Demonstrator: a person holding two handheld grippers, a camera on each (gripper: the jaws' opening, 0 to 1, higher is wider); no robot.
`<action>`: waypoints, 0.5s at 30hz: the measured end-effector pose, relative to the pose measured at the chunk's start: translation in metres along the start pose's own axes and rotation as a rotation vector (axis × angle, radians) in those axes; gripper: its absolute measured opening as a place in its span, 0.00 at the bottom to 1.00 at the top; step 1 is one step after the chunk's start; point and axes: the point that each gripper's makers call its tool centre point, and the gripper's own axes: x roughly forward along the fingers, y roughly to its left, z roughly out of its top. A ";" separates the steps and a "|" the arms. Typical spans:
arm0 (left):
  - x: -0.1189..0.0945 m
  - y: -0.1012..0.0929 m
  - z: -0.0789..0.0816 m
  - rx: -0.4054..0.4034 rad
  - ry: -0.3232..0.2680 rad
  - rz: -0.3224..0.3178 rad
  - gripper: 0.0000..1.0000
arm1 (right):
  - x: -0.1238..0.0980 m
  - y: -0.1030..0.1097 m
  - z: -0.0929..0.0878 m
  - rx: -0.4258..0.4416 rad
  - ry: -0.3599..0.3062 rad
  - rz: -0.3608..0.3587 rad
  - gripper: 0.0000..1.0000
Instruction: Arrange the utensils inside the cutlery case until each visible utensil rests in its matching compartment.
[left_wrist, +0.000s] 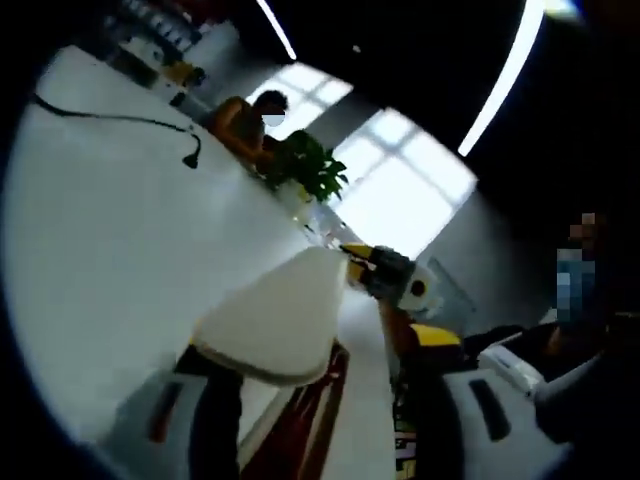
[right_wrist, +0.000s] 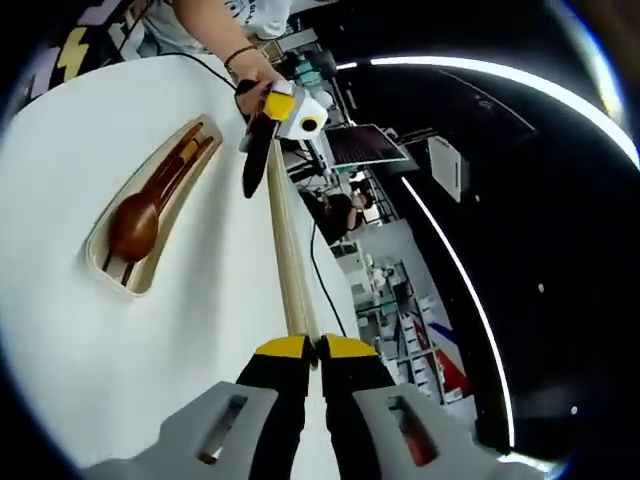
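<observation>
The right gripper view shows the open beige oval cutlery case tray (right_wrist: 100, 262) lying on the white table (right_wrist: 90, 360). A dark brown wooden spoon (right_wrist: 135, 225) rests in it, bowl toward the tray's near rounded end and handle running to the far end. Reddish-brown chopsticks (right_wrist: 188, 152) lie alongside the spoon on the same long axis. Just beside the tray, on its right in this view, a long pale cream lid (right_wrist: 285, 250) is seen edge-on. Its long axis runs roughly parallel with the tray, from the right gripper (right_wrist: 305, 348) away to the left gripper (right_wrist: 258, 150). The right gripper's yellow-tipped jaws are pinched narrow on the lid's near end. At the far end, past the tray, a person's hand (right_wrist: 255, 75) carries the left gripper against the lid.

The left gripper view looks along the same lid (left_wrist: 280, 320) from its other end, showing its broad rounded face. The lid points away toward the right gripper (left_wrist: 385, 270). Here the left gripper (left_wrist: 335, 345) has its jaws standing wide apart, with the lid's end lying over one jaw; whether it actually grips the lid cannot be told. Farther along the table in this view are a black cable (left_wrist: 120, 120) and a green leafy plant (left_wrist: 310, 165).
</observation>
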 end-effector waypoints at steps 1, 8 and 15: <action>0.000 0.000 0.002 -0.019 -0.012 -0.008 0.71 | -0.001 -0.001 0.000 -0.010 0.000 -0.011 0.02; -0.008 -0.008 0.019 -0.269 -0.132 -0.079 0.65 | -0.005 -0.006 0.002 -0.045 -0.005 -0.070 0.02; -0.012 -0.003 0.021 -0.381 -0.173 -0.072 0.38 | -0.009 -0.003 0.004 -0.080 -0.001 -0.108 0.02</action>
